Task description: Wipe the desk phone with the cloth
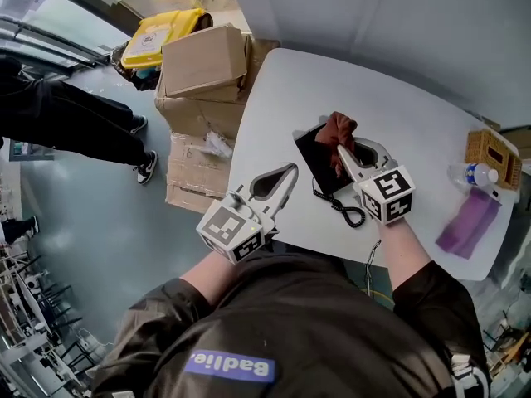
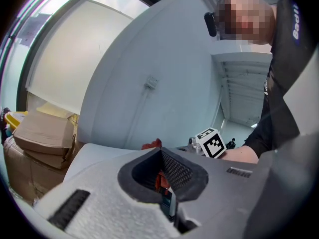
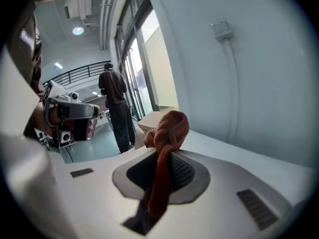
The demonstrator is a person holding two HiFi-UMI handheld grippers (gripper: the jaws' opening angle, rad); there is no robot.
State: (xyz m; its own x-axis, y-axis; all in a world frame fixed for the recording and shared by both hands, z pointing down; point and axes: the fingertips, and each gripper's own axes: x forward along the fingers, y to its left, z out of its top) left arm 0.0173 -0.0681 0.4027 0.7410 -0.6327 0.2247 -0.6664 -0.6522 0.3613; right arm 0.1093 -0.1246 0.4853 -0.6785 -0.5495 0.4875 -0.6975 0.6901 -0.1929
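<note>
A black desk phone lies on the white table, its coiled cord trailing toward the near edge. My right gripper is over the phone and shut on a rust-red cloth. The cloth bunches above the jaw tips and hangs down between them in the right gripper view. My left gripper is at the table's near left edge, left of the phone, shut with nothing in it. In the left gripper view its jaws meet, and the cloth shows beyond them.
Cardboard boxes and a yellow bin stand on the floor left of the table. A wicker basket, a water bottle and a purple cloth are at the table's right end. A person stands far left.
</note>
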